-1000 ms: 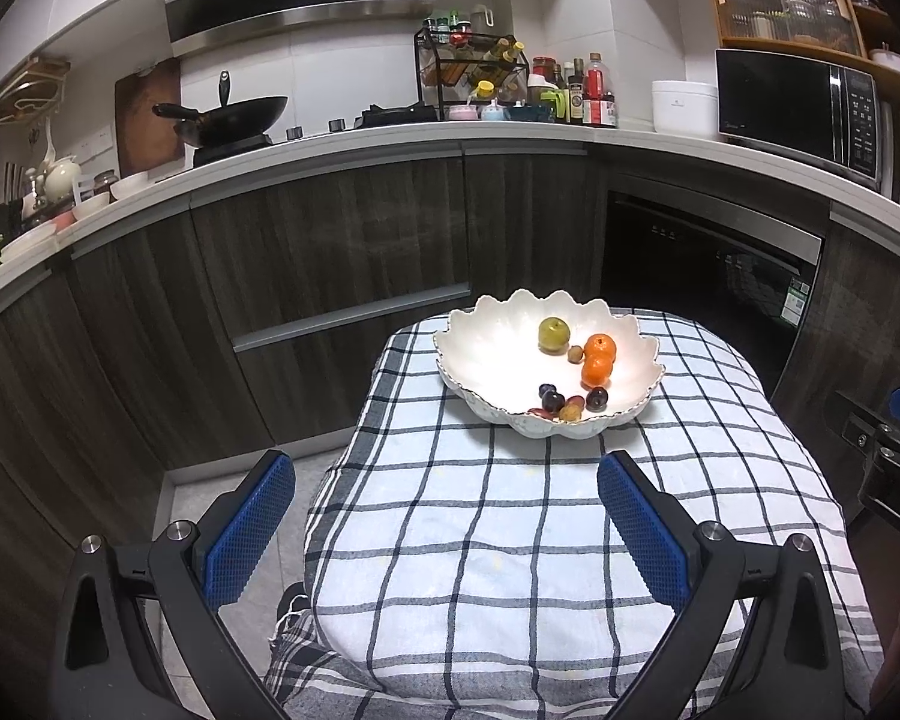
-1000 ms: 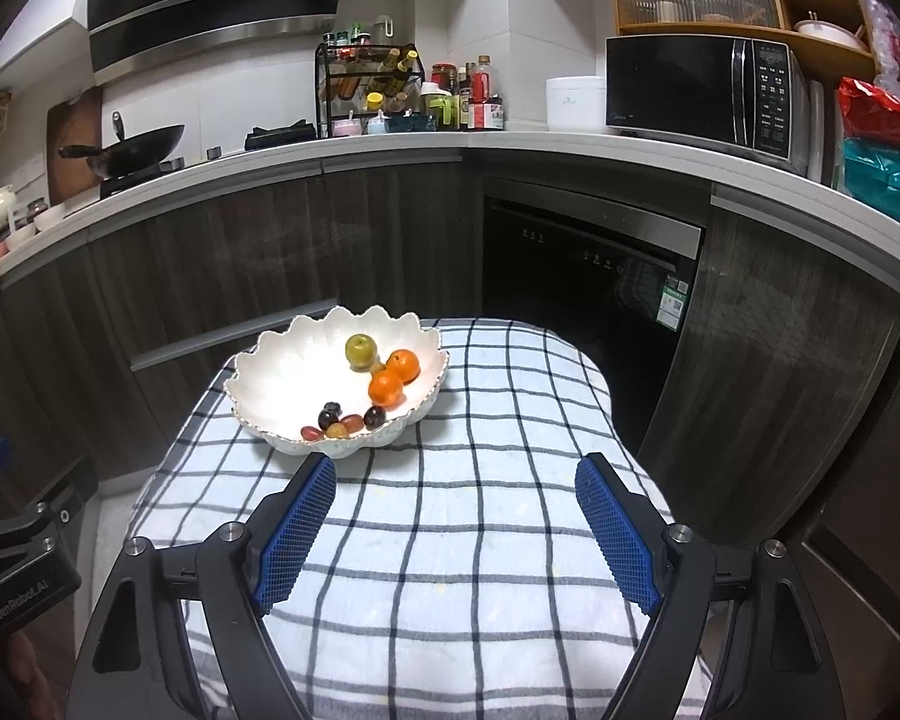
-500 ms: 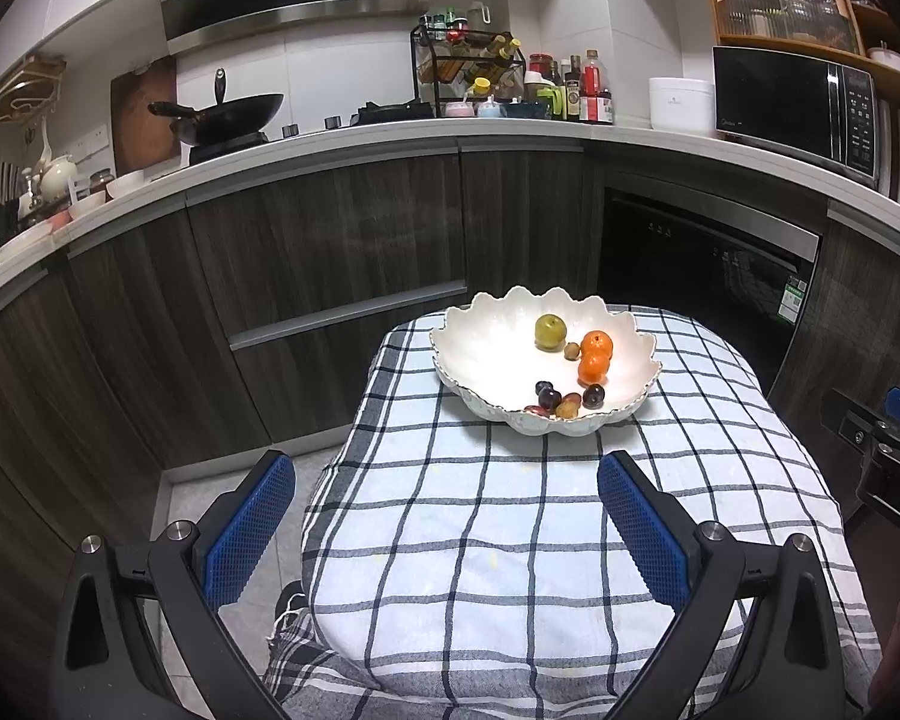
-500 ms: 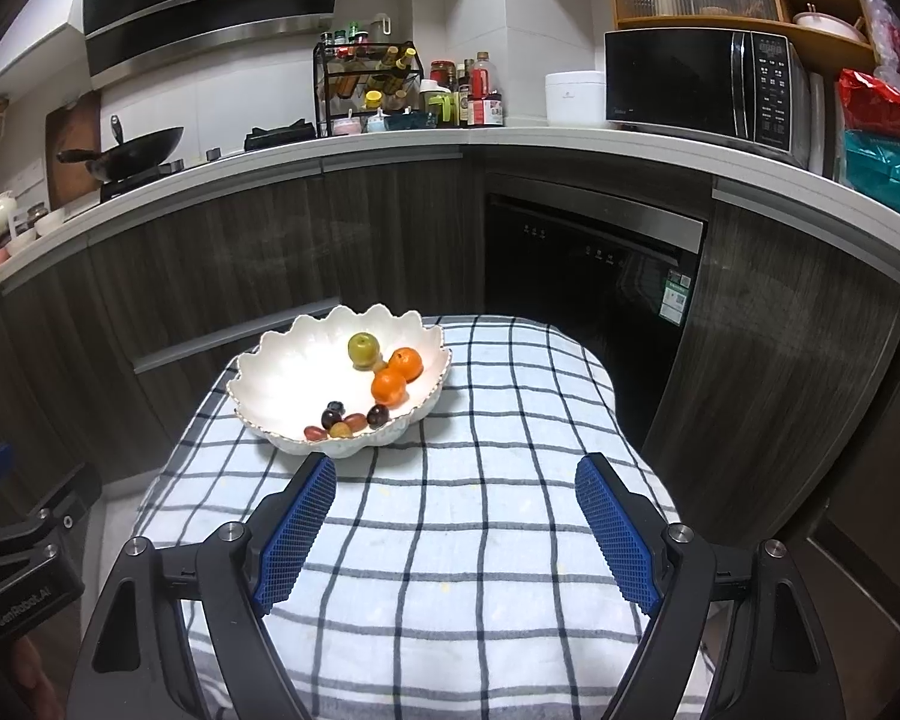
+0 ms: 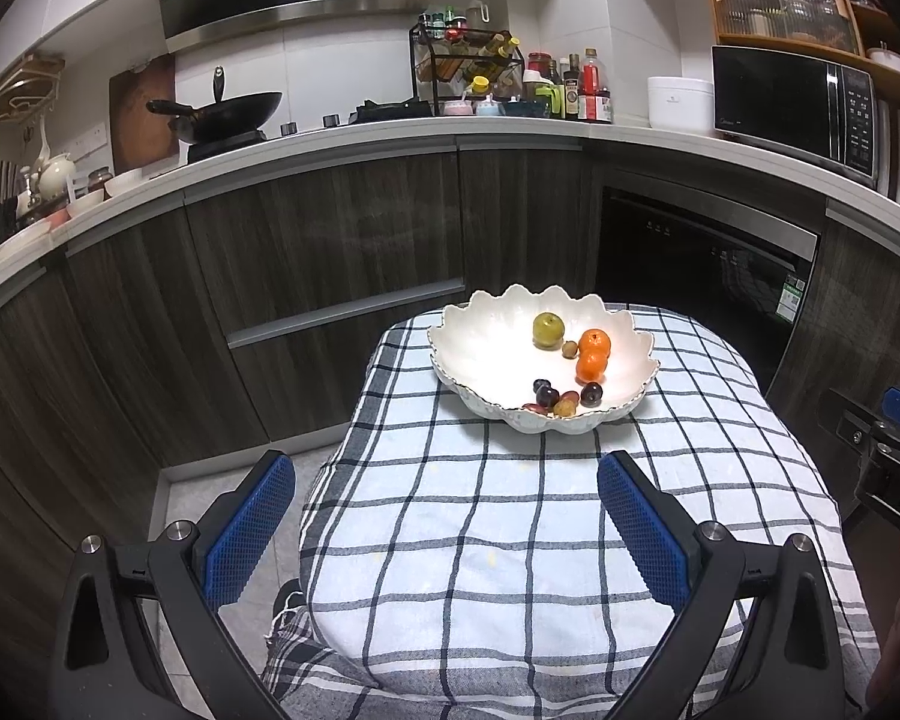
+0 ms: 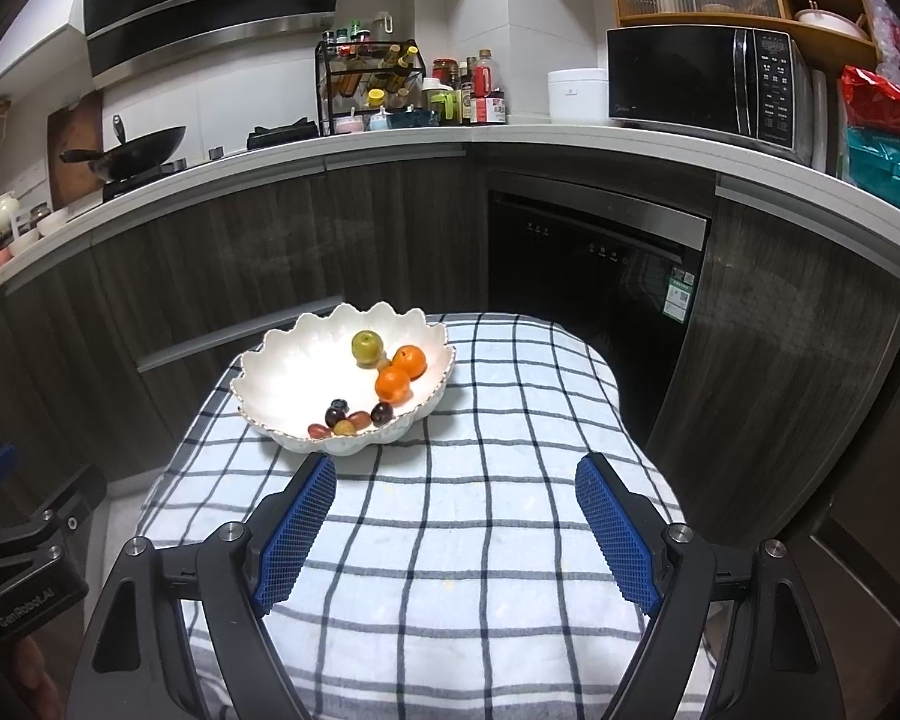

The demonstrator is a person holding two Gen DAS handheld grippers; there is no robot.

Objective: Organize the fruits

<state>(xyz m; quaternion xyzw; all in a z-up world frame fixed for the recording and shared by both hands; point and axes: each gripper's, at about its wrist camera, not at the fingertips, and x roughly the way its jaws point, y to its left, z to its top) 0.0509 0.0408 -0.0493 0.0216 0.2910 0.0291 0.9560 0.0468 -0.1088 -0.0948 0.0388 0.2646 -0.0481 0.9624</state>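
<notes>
A white scalloped bowl [image 5: 480,354] [image 6: 282,372] sits at the far end of a small table under a blue-and-white checked cloth [image 5: 510,540] [image 6: 480,510]. In it lie a green fruit [image 5: 548,330] [image 6: 366,346], two oranges [image 5: 592,354] [image 6: 399,373] and several small dark and reddish fruits [image 5: 561,397] [image 6: 354,415]. My left gripper [image 5: 447,483] hangs open over the near left part of the cloth, nothing between its blue pads. My right gripper [image 6: 455,483] is open too, just short of the bowl's near rim, holding nothing.
Dark wood cabinets and a white counter curve behind the table. A wok [image 5: 222,111], a spice rack [image 5: 468,60], bottles and a microwave [image 6: 705,84] stand on the counter. A black built-in appliance [image 6: 594,264] faces the table. Tiled floor [image 5: 210,504] shows at the left.
</notes>
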